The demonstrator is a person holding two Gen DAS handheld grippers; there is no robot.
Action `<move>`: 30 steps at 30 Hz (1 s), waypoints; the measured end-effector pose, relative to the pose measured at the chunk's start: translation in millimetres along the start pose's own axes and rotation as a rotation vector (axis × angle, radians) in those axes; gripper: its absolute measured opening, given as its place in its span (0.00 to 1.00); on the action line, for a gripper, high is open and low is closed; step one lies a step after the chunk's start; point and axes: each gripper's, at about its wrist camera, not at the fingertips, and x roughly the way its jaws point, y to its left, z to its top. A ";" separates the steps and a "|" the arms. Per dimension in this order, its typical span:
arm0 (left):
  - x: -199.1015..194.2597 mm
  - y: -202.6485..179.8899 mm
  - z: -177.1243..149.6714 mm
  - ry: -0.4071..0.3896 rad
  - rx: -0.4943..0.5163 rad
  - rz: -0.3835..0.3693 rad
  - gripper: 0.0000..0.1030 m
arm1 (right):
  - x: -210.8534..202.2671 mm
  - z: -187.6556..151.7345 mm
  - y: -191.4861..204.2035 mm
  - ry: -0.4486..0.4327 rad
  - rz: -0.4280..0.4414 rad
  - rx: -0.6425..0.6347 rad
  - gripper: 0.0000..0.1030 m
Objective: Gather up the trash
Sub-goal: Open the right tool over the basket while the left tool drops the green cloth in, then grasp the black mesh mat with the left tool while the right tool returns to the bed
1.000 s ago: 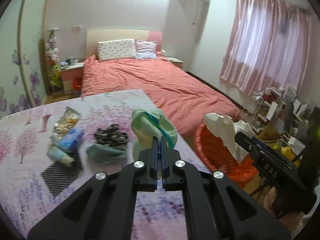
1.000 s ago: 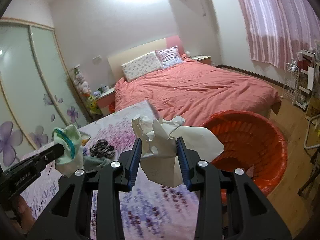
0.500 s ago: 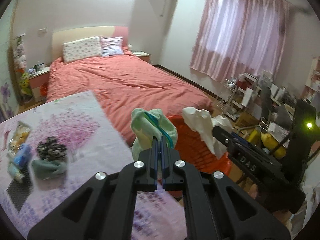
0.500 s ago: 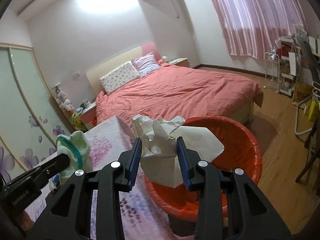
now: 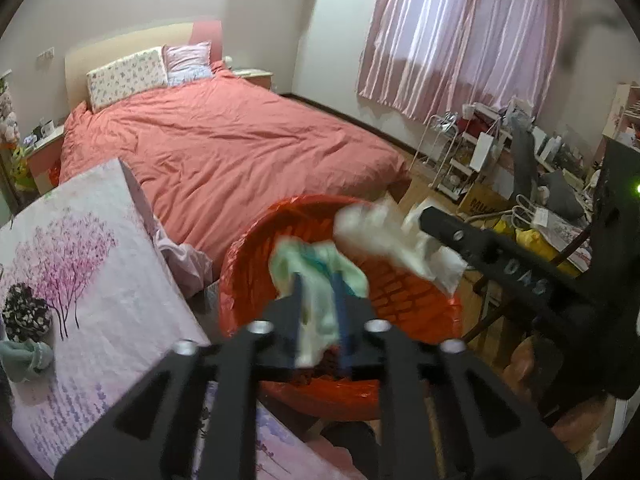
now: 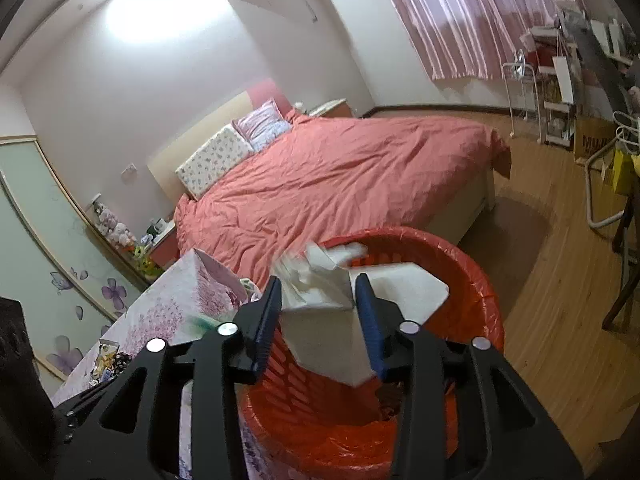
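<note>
A: Items held?
B: Left gripper (image 5: 318, 312), jaws just opened a little, green cloth (image 5: 320, 276) loose and blurred between them, above the red bin (image 5: 248, 276). Right gripper (image 6: 320, 320), jaws also just widened, white crumpled paper (image 6: 328, 312) between them; whether the pads press on it, cannot tell. It hangs over the same bin.

A: Bin location?
B: On the floor, just right of the bench (image 5: 100, 280), near the foot of the bed (image 5: 224, 148).

A: Left on the bench?
B: Dark patterned cloth (image 5: 24, 316) and grey-green cloth (image 5: 24, 358) at the far left edge, well apart from the bin.

A: Surroundings?
B: Pink curtain (image 5: 472, 36) far right; cluttered racks (image 5: 460, 152) below it.

A: In the way?
B: In the left view the right gripper's arm crosses the bin's right rim.
</note>
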 end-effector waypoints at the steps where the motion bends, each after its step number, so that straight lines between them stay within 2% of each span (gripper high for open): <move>1: 2.6 2.8 -1.7 0.005 -0.005 0.010 0.28 | -0.9 -1.1 -0.4 0.000 -0.007 -0.002 0.49; 8: -3.2 36.1 -17.9 0.027 -0.039 0.103 0.40 | -10.4 -9.9 0.6 0.003 -0.056 -0.016 0.52; 10: -12.4 45.4 -23.6 0.025 -0.043 0.141 0.49 | -15.5 -11.2 6.2 -0.004 -0.074 -0.032 0.56; 16: -48.4 78.5 -46.9 0.002 -0.055 0.268 0.63 | -21.1 -16.4 28.8 -0.004 -0.077 -0.092 0.57; 23: -95.7 134.0 -78.4 -0.011 -0.084 0.420 0.70 | -24.4 -34.7 65.7 0.022 -0.044 -0.177 0.58; 30: -144.0 220.7 -117.8 0.005 -0.212 0.584 0.72 | -20.6 -55.1 106.0 0.068 0.009 -0.263 0.58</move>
